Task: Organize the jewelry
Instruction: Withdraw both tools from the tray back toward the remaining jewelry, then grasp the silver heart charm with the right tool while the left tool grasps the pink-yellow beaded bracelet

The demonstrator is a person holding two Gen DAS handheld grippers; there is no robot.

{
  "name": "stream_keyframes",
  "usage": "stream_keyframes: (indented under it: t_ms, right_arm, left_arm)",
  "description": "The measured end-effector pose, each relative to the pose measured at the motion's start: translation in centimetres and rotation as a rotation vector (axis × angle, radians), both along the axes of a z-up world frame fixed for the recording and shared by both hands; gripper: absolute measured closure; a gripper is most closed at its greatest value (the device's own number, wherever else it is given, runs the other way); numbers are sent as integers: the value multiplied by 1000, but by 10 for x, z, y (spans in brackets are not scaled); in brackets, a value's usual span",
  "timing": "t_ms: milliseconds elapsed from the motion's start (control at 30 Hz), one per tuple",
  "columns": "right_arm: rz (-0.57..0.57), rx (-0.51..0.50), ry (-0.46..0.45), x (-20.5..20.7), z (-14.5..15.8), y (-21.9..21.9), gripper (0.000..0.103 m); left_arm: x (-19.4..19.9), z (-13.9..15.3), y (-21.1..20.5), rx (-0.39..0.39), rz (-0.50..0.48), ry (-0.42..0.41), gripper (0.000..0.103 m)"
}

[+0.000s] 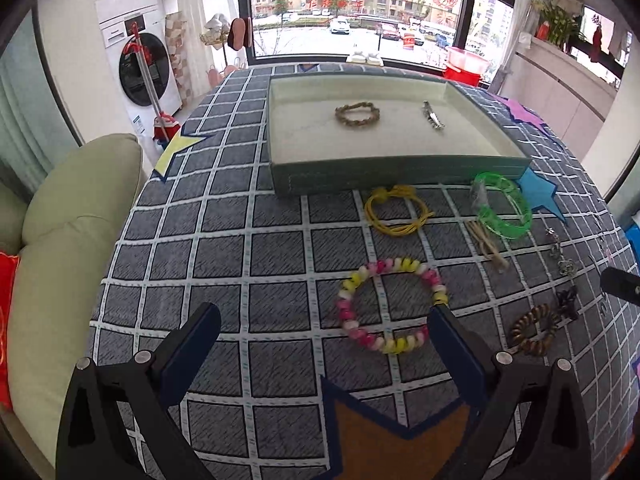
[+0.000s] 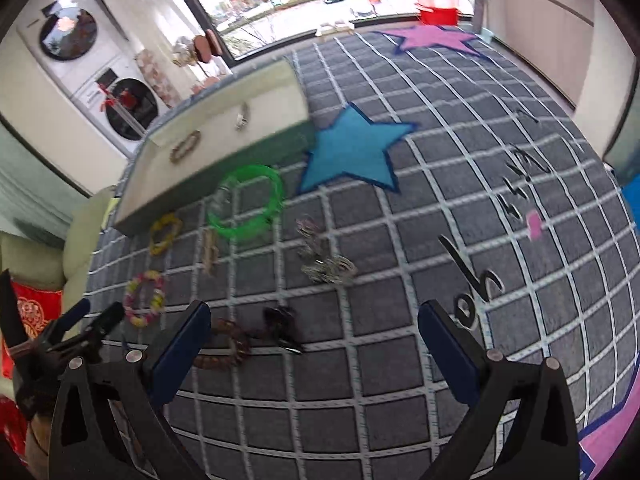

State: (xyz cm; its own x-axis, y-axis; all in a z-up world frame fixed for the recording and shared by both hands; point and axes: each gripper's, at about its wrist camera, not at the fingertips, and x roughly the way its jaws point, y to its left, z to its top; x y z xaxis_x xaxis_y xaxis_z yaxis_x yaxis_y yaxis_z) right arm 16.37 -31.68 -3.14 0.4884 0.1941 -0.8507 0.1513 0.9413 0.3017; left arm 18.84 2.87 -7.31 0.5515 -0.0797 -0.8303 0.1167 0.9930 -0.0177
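Note:
A shallow green tray [image 1: 400, 174] with a cream floor holds a braided tan bracelet [image 1: 357, 115] and a silver hair clip [image 1: 433, 117]. In front of it on the checked cloth lie a yellow cord bracelet [image 1: 396, 210], a green plastic bangle [image 1: 505, 205], a pink-yellow-white bead bracelet [image 1: 390, 306], a brown coil hair tie [image 1: 534, 330] and a silver chain [image 1: 562, 254]. My left gripper [image 1: 324, 320] is open and empty just near of the bead bracelet. My right gripper [image 2: 316, 320] is open and empty near the brown hair tie [image 2: 224, 344] and a dark clip [image 2: 284, 326].
A beige cushion [image 1: 68, 248] lies off the table's left edge. Felt stars are sewn on the cloth: blue [image 2: 354, 148], orange [image 1: 400, 432], yellow [image 1: 178, 148], pink [image 2: 434, 38]. A washer stack [image 1: 136, 48] and a window stand behind.

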Motion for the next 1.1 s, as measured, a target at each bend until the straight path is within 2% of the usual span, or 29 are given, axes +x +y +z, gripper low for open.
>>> stream_keyframes:
  t_ms: [167,367,467,633,700,767,833,967,1100]
  right_arm:
    - [-13,-24,5,7,-2,-5,0]
    - [39,-71,-3,32,-2,8,1]
    - [79,-108,6,44,-5,18,7]
    - [126,-142,52,67,-18,27,28]
    - [135,-150,68,73,-23,29,31]
    - [142,-191,70,76,-23,32,33]
    - [150,-222,77,78,-23,34,38]
    - [172,-288,76,75,-24,41,48]
    - [176,-282,74,73,-22,43,68]
  left_arm:
    - [6,-2,4,-14,17,8,0]
    - [13,-5,-1,-8,-9,16,0]
    - [17,-7,-5,-1,-24,17,0]
    - [21,-11,-9,4,-35,34,0]
    - [22,-13,-10,0,-39,40,0]
    - [23,-15,-12,2,-49,48,10]
    - [23,-18,-16,12,-59,58,13]
    - [19,-16,-22,22,-97,48,26]
    - [17,-14,-26,23,-122,45,35]
